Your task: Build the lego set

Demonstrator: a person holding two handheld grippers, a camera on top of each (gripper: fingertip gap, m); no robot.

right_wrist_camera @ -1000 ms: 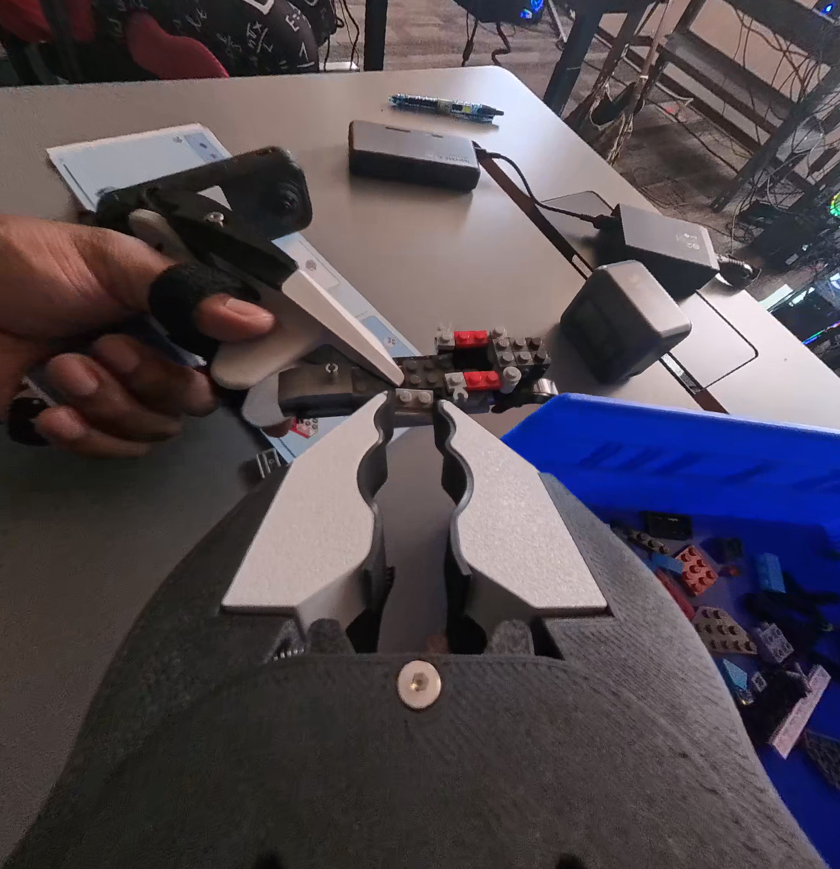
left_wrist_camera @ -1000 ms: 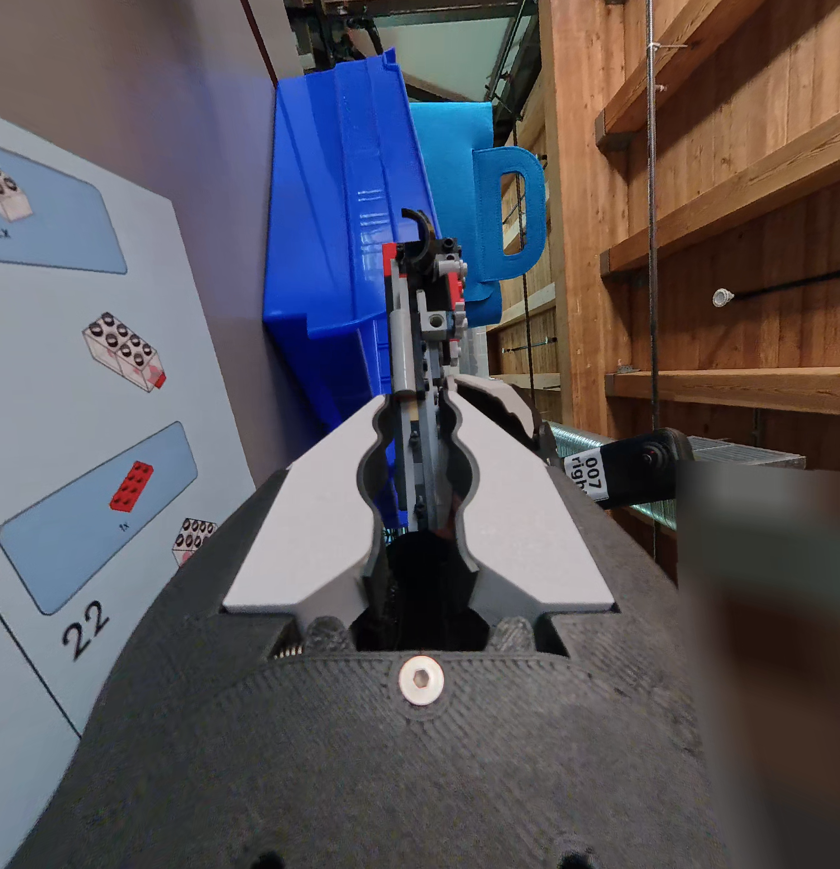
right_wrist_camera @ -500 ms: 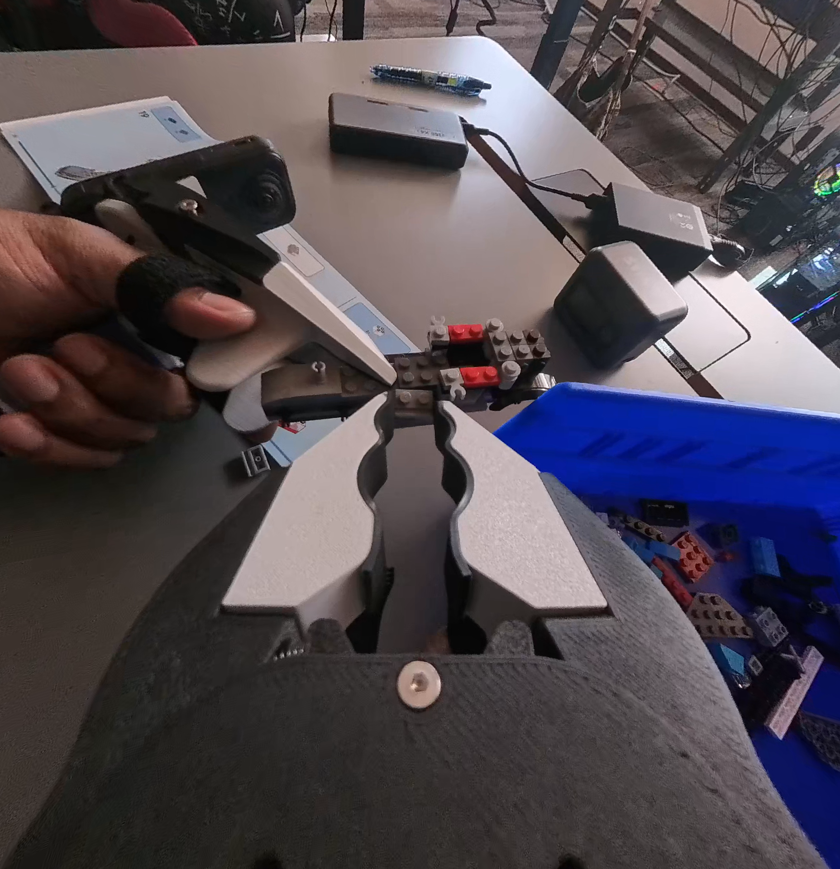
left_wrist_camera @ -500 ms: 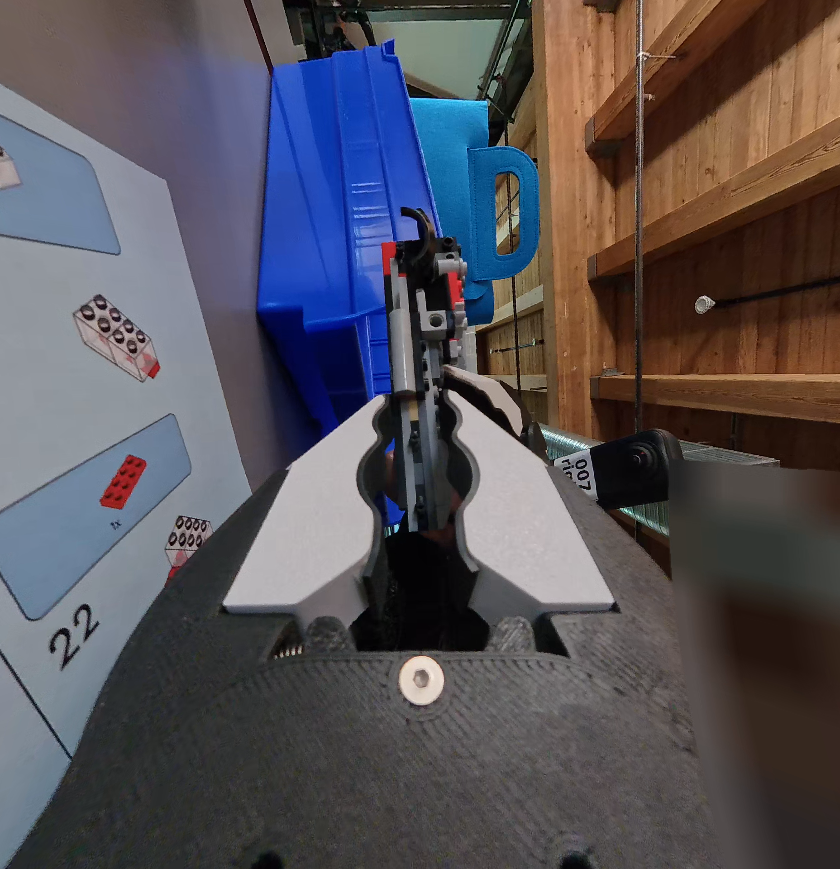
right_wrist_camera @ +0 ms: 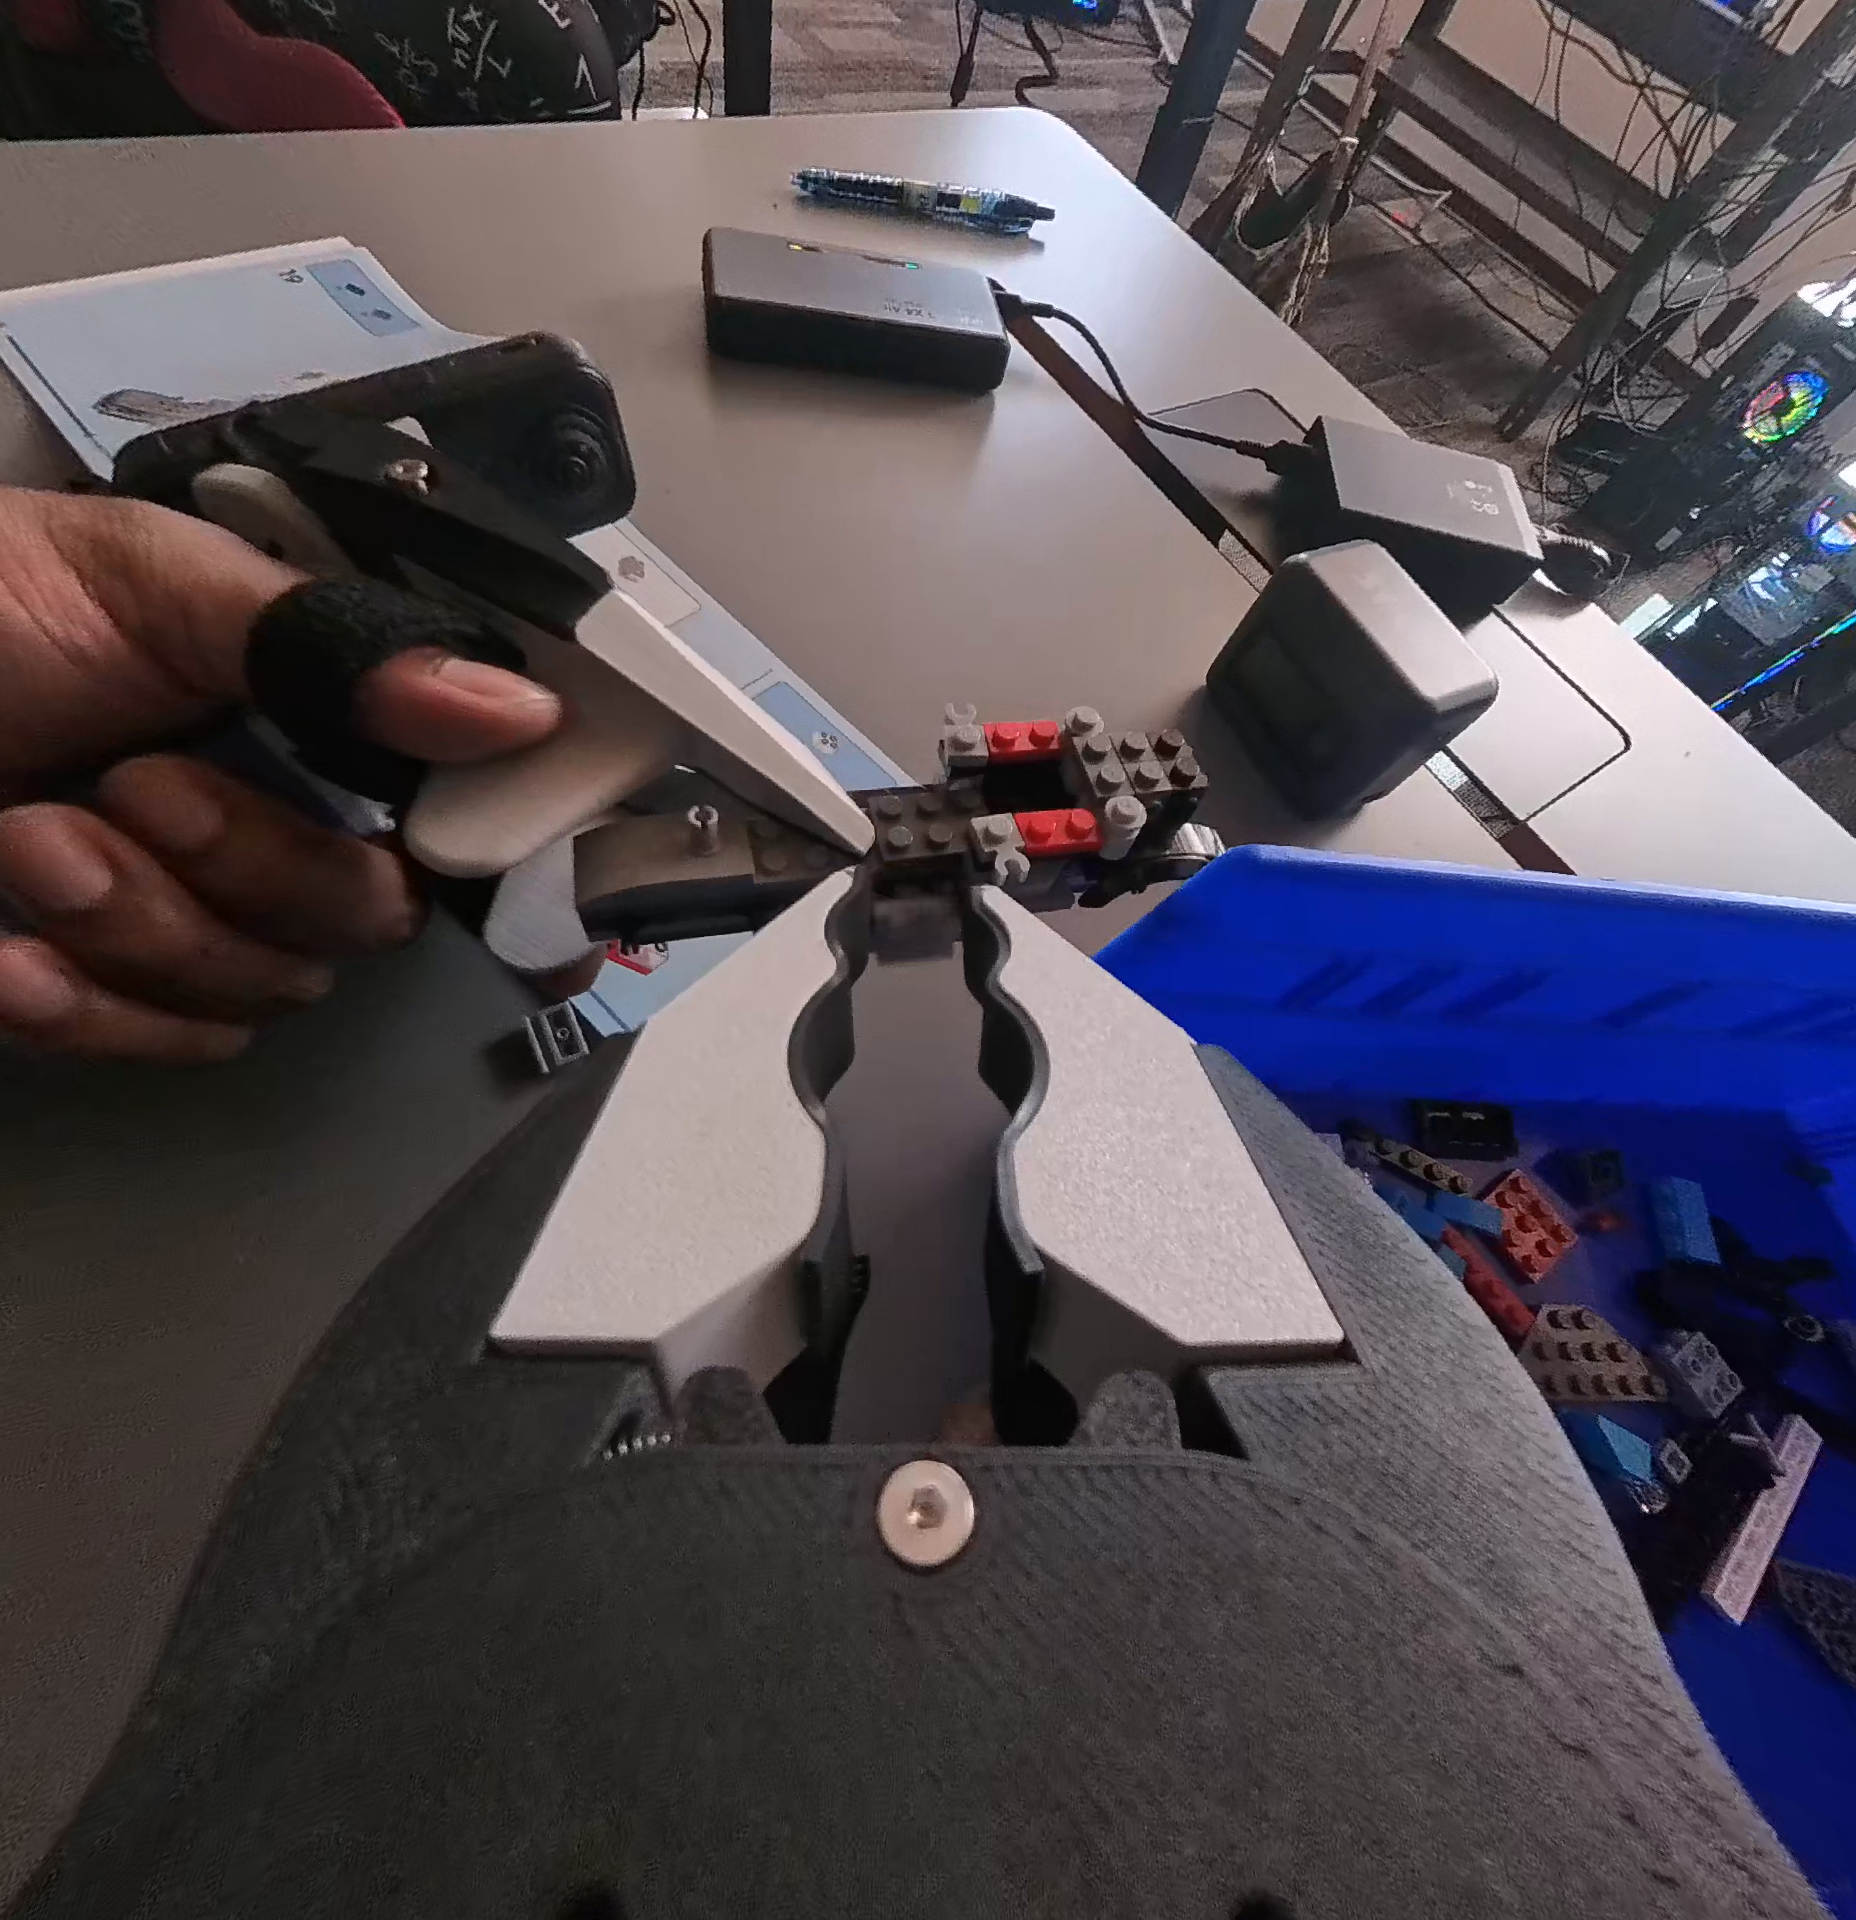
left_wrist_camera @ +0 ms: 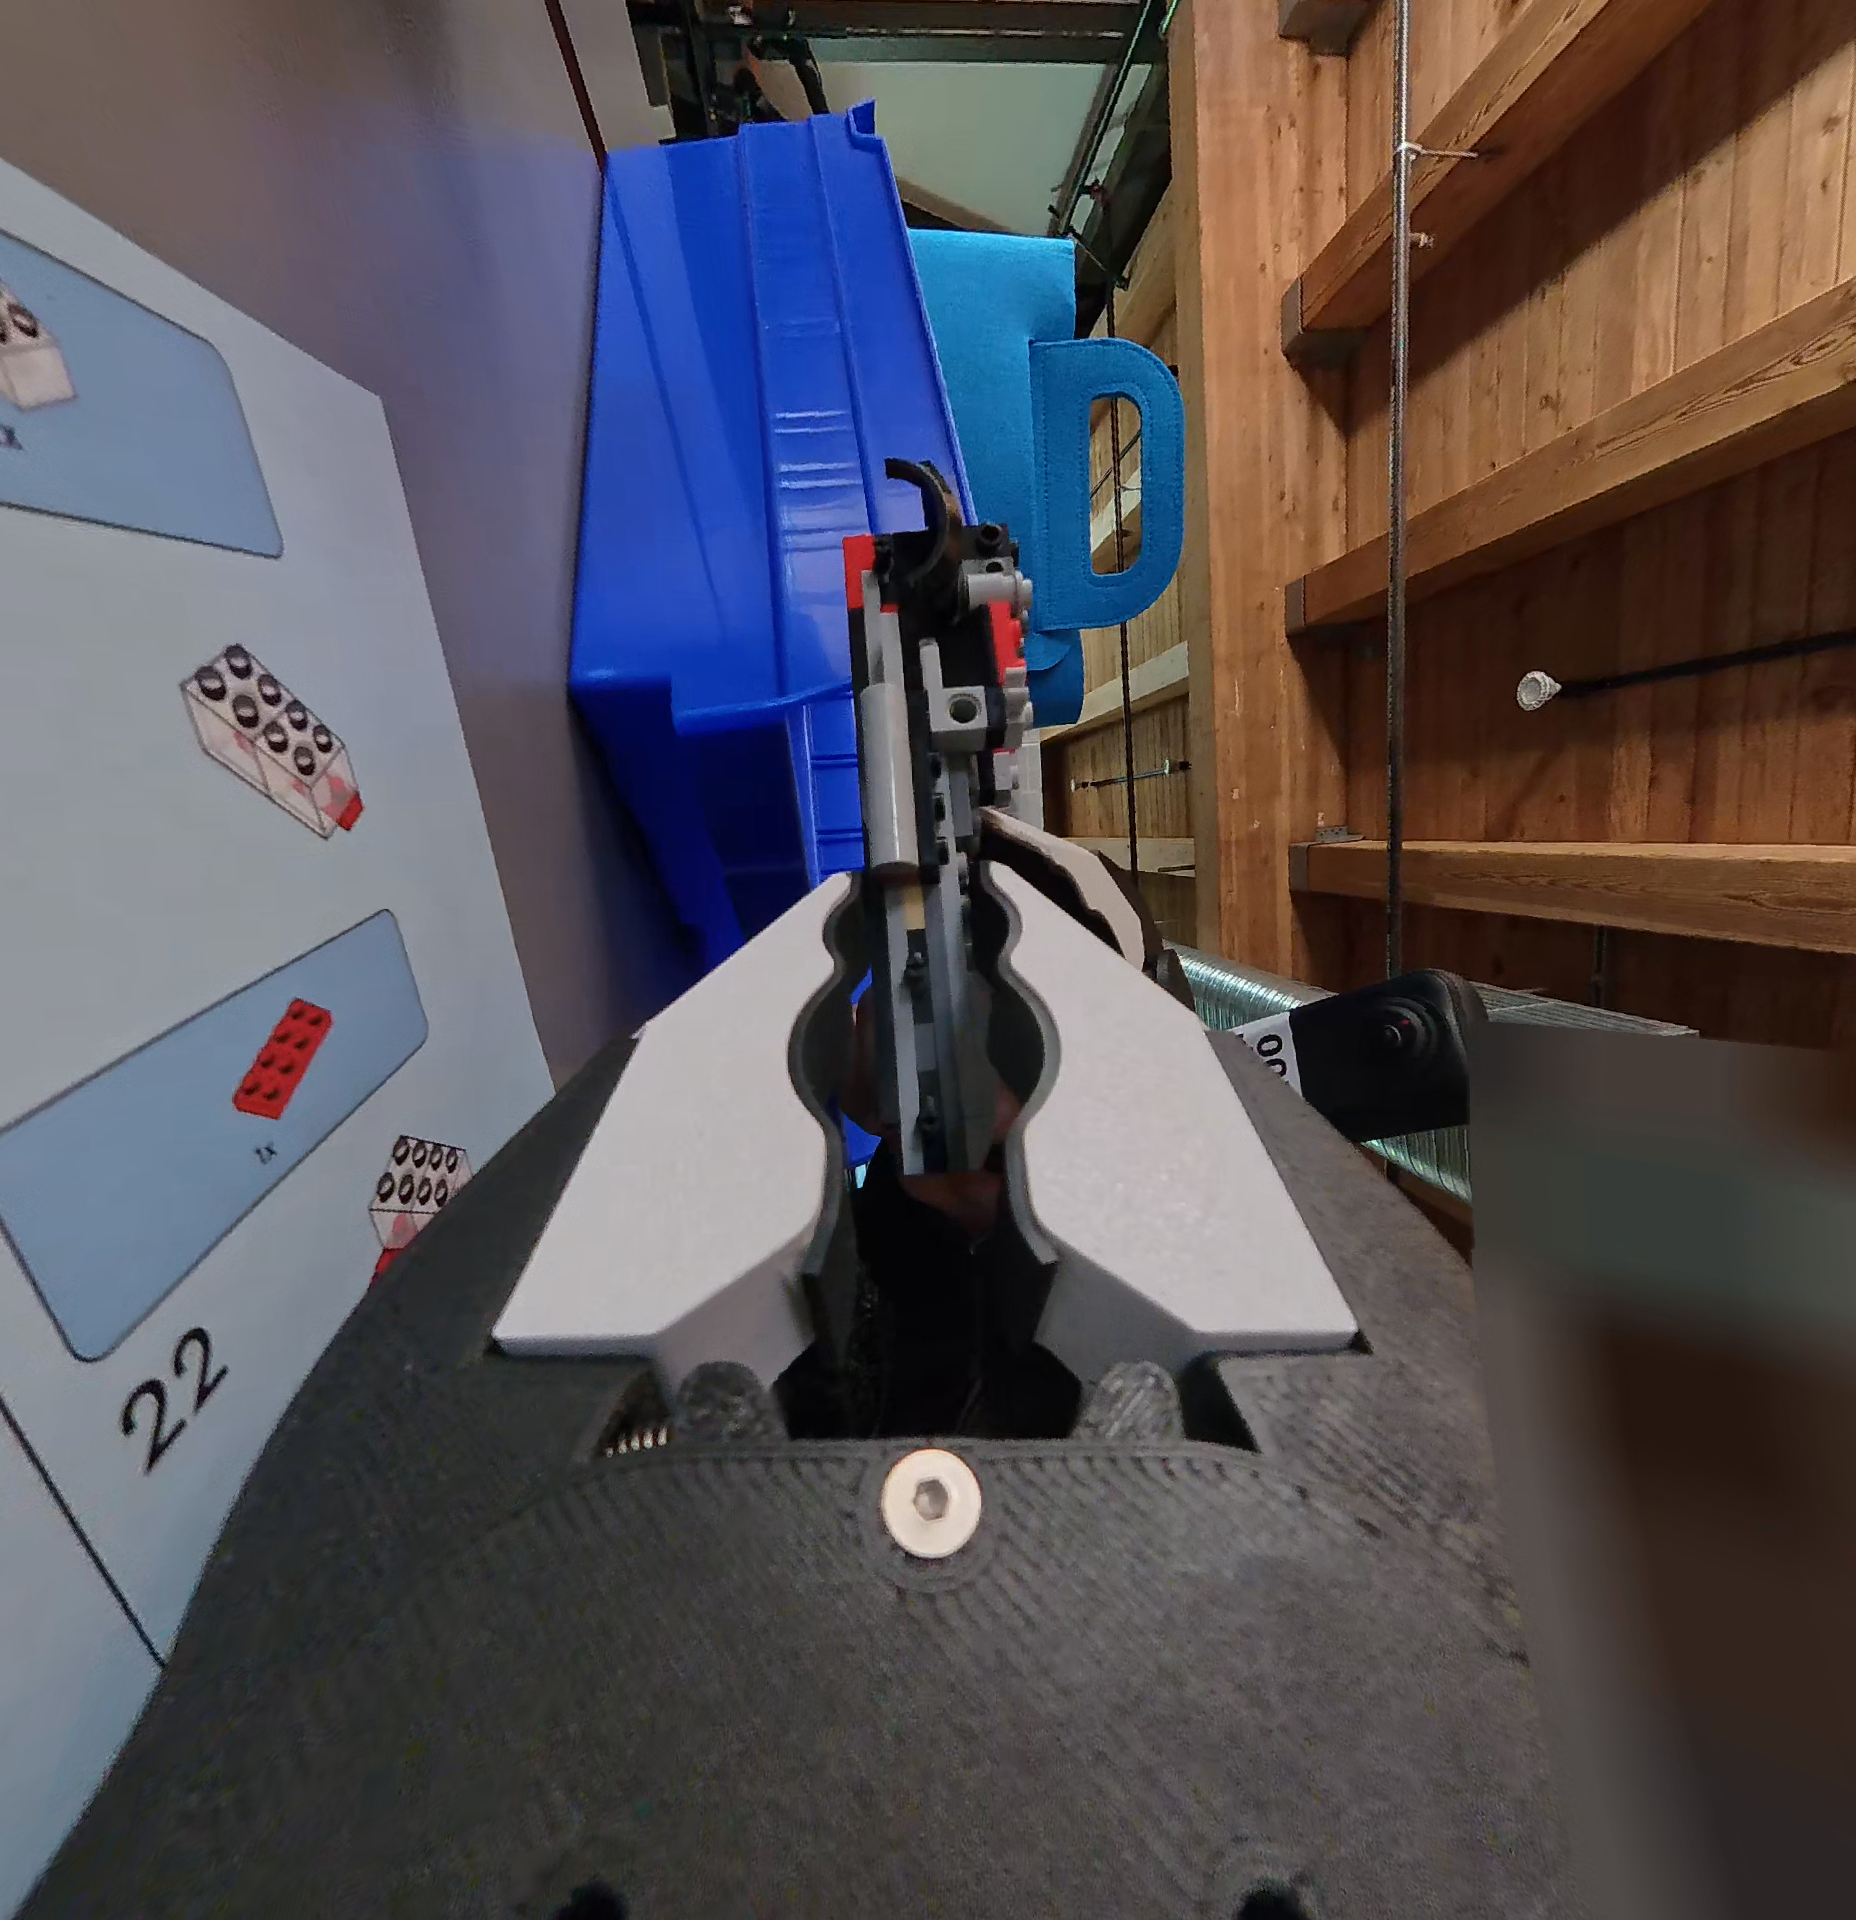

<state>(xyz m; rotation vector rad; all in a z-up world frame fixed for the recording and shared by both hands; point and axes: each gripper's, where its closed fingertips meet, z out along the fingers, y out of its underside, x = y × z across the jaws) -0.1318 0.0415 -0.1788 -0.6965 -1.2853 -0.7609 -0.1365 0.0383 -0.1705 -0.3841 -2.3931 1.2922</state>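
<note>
The left tongs (left_wrist_camera: 924, 894) are clenched on the rear end of the lego model (left_wrist_camera: 929, 748), a grey, black and red build held in the air above the grey surface (right_wrist_camera: 903, 468). The right tongs (right_wrist_camera: 911, 896) pinch a small grey brick (right_wrist_camera: 911, 923) (blurred) at their tips, against the model's near edge. Around them lie the instruction booklet (left_wrist_camera: 176, 831), a loose grey piece (right_wrist_camera: 553, 1037) and the blue bin (right_wrist_camera: 1526, 997) of bricks.

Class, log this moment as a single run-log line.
left gripper: shut on model | right gripper: holds small grey piece against model's side | bin: loose bricks | step: attaching piece
</note>
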